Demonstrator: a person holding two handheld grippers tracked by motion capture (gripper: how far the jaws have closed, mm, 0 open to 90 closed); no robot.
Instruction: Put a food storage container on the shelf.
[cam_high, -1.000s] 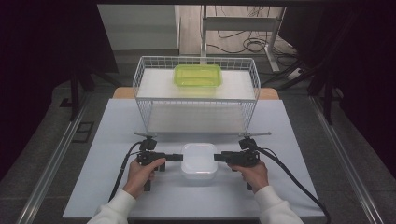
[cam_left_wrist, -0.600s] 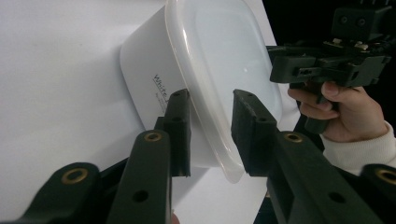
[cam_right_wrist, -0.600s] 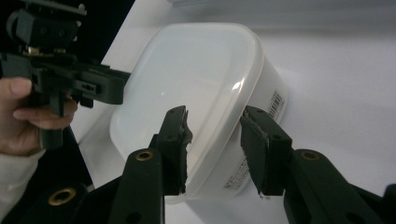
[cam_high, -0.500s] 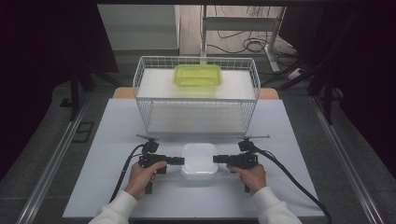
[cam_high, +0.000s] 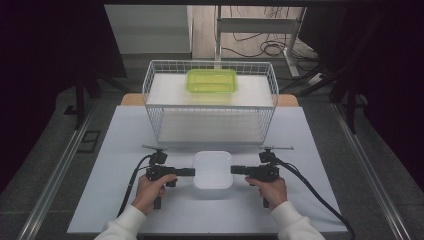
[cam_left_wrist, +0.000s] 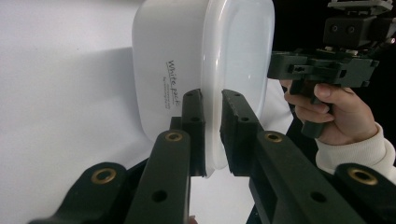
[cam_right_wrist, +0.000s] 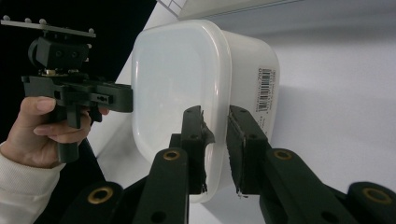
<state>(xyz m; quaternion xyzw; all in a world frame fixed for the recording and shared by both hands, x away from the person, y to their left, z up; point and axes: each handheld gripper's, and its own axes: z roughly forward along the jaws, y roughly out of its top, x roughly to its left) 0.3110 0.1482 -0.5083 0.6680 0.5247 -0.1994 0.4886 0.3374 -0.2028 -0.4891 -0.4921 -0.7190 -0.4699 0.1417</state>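
A: Both grippers have just been closing, left gripper and right gripper, each now nipping the rim of the white box on the table.

B: Opposite sides, probably so it lifts level toward the basket.

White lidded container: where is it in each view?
High view: white container low centre on the table, between both tongs.
Left gripper view: upper centre, rim between the jaws.
Right gripper view: centre, rim between the jaws.
Shared landmark: its lid rim.
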